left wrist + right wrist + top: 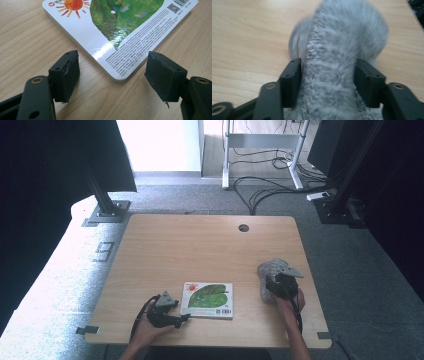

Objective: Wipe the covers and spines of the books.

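A board book with a green leaf and a red sun on its cover lies flat near the table's front edge. My left gripper rests just left of it. Its jaws stand open on either side of the book's rounded corner without touching it, as the left gripper view shows. A grey furry plush thing lies at the right of the table. My right gripper reaches into it from the near side. The fur fills the gap between its open jaws and does not look pinched.
The wooden table has a round cable hole near its far edge. Black frame posts stand on the floor at far left and far right. Cables and a white desk frame lie beyond.
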{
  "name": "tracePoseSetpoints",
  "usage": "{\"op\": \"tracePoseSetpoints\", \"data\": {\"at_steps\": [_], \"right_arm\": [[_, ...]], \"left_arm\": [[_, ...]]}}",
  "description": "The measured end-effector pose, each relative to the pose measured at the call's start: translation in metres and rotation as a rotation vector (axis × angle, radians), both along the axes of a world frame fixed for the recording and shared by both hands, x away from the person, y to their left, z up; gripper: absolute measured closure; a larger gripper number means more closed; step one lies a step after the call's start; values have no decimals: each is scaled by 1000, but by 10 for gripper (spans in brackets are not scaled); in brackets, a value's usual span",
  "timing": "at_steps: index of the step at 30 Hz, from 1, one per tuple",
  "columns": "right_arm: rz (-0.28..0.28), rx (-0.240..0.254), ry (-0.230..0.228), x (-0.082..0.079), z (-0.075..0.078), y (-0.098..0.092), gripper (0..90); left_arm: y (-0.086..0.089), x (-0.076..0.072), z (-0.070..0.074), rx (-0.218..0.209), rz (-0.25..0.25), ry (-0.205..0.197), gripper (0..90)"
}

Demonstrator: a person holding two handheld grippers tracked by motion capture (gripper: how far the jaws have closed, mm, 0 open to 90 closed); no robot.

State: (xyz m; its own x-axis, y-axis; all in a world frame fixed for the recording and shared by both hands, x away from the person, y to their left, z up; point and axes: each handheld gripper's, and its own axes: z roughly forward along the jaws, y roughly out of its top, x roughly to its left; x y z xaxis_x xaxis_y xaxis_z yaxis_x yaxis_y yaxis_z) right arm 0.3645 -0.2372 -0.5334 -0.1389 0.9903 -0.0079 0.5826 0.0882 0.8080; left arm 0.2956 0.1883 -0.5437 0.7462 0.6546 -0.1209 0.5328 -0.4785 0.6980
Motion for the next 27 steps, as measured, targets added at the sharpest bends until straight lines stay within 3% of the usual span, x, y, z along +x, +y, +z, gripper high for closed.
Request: {"op": "tracePoseSetpoints", "data": {"at_steps": [5, 11, 20, 27], "right_arm": [[6, 19, -95, -15, 22, 7, 358], [98, 74, -163, -34, 38, 22, 373], [263, 134, -192, -62, 37, 49, 387], [352, 166, -170, -75, 31, 66, 388]], "left_arm": [[3, 2, 0, -5, 9, 2, 274], [7, 4, 0, -6, 21, 3, 273], [8, 4, 0, -9, 25, 4, 268], [9, 5, 0, -10, 22, 4, 268]]}}
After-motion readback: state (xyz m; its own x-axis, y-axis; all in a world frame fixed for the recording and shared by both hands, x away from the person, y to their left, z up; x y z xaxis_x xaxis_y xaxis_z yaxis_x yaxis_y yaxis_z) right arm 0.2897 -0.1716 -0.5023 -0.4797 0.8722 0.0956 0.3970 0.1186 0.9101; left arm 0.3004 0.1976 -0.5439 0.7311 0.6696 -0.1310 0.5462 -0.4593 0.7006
